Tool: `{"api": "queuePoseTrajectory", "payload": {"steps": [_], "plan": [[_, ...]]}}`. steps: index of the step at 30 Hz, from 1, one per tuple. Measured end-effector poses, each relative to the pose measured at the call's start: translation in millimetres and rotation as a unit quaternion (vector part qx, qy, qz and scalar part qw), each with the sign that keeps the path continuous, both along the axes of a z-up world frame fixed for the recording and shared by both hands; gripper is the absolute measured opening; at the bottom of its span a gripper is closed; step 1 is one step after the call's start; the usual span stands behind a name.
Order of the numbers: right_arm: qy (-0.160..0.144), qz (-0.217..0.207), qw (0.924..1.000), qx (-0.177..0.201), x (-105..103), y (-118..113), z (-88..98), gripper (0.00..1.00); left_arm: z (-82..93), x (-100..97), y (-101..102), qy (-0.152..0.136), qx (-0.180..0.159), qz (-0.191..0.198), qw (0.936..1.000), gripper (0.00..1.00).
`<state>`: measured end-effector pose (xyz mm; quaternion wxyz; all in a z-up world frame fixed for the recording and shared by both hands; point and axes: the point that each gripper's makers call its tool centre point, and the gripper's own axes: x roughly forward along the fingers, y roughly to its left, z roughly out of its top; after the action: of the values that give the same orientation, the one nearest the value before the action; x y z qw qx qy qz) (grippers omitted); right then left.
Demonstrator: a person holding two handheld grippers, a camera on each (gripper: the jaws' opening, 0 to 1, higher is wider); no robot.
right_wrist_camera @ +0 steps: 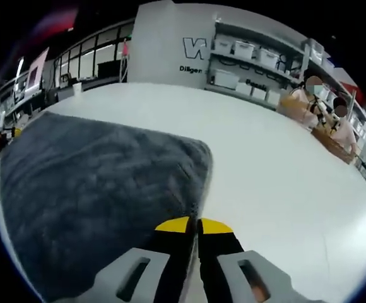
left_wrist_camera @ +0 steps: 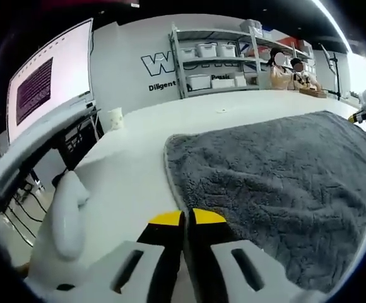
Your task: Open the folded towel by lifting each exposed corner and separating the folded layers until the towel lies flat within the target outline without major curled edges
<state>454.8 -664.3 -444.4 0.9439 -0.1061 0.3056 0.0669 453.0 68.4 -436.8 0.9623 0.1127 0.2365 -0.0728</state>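
On the counter: white counter (left_wrist_camera: 139, 158) carries the grey towel (left_wrist_camera: 277, 183), spread broadly.
Left hand-held gripper (left_wrist_camera: 188, 218): jaws together at the towel's near edge.
Right hand-held gripper (right_wrist_camera: 192, 224): jaws together at its edge.
Handling: soft, plush, limp, light; pinch a corner hem.
Containers: shelf bins (left_wrist_camera: 206, 50), contents unreadable.

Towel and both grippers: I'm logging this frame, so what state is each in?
Grey towel: spread on the white table, near edge between both grippers' jaws.
Left gripper: shut on grey towel edge.
Right gripper: shut on grey towel edge.
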Motion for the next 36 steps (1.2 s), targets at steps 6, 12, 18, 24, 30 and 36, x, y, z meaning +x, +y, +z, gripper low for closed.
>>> {"api": "queuePoseTrajectory", "payload": {"steps": [6,12,18,24,30,36], "plan": [[0.004,0.002,0.9997,-0.025,-1,-2,0.1,0.0,0.1,-1.4,3,0.007,0.007,0.0,0.9999,0.03],[0.006,0.001,0.9997,-0.025,-1,-4,0.2,0.0,0.2,-2.4,7,0.021,0.021,0.002,0.9996,0.03],[0.007,0.004,0.9996,-0.029,-1,-5,0.2,0.0,0.1,-2.8,6,0.024,0.027,0.002,0.9994,0.03],[-0.007,0.003,0.9987,-0.05,-1,-6,2.7,0.02,0.9,-0.2,8,0.011,0.022,0.005,0.9997,0.05],[-0.025,-0.014,0.9983,-0.051,-4,-10,11.2,0.13,3.0,0.4,11,-0.011,-0.008,0.012,0.9998,0.08],[-0.048,-0.017,0.9976,-0.047,-14,-9,28.6,0.12,12.7,-10.4,8,-0.015,-0.023,0.012,0.9996,0.15]]}}
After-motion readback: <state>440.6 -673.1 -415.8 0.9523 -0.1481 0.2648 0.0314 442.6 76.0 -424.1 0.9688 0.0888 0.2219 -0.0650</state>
